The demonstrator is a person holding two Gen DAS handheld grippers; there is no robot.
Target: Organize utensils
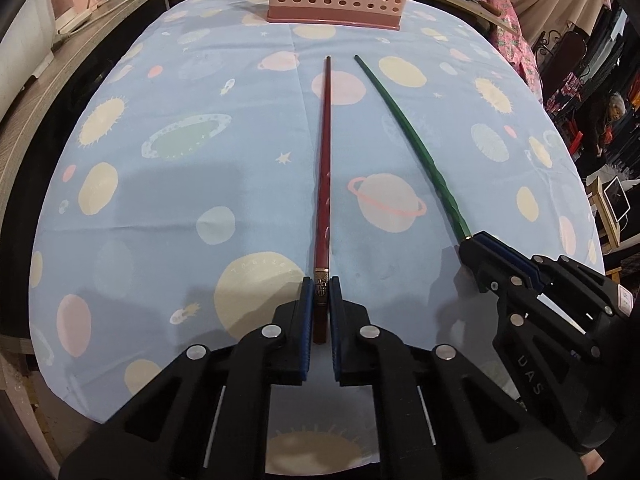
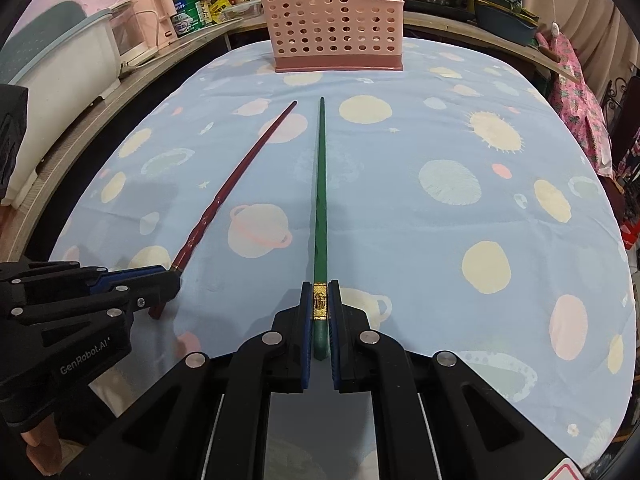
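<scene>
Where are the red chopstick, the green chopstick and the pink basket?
red chopstick (image 1: 325,160): left wrist view, mid-shaft.
green chopstick (image 2: 320,200): right wrist view, mid-shaft.
pink basket (image 2: 332,24): right wrist view, perforated front wall.

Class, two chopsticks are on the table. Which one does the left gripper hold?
The red chopstick: the left gripper is shut on its thick end. The green chopstick sits in the right gripper instead.
</scene>
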